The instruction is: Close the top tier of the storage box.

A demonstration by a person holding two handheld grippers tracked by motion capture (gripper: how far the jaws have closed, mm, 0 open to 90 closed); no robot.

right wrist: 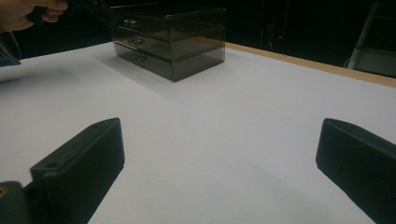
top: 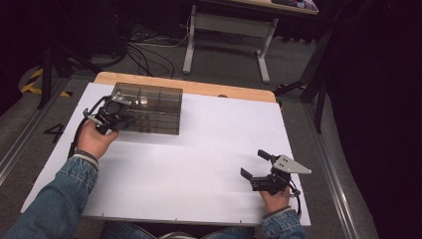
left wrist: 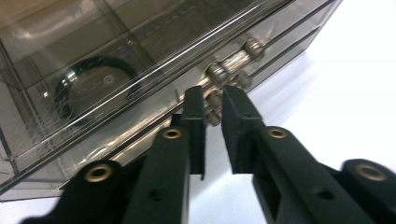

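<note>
A see-through grey drawer box [top: 149, 108] sits on the white table [top: 199, 164], up at about 11 o'clock in the high view, near the far wooden edge. The left gripper [top: 121, 110] is right at the front of the box, at its left end. In the left gripper view, its two black jaws stand close together with a thin gap, and a small silver knob [left wrist: 217, 72] of a drawer sits just past their tips at 12 o'clock. The pads do not press on the knob, so the claw is narrow and holds nothing. A dark ring [left wrist: 95, 84] lies inside the box, at 10 o'clock from the jaws. The right gripper [top: 255, 165] rests low at about 4 o'clock on the table, well apart from the box. Its jaws stand wide, with bare white table between them. In the right gripper view the box [right wrist: 170, 39] is far off at 11 o'clock.
</note>
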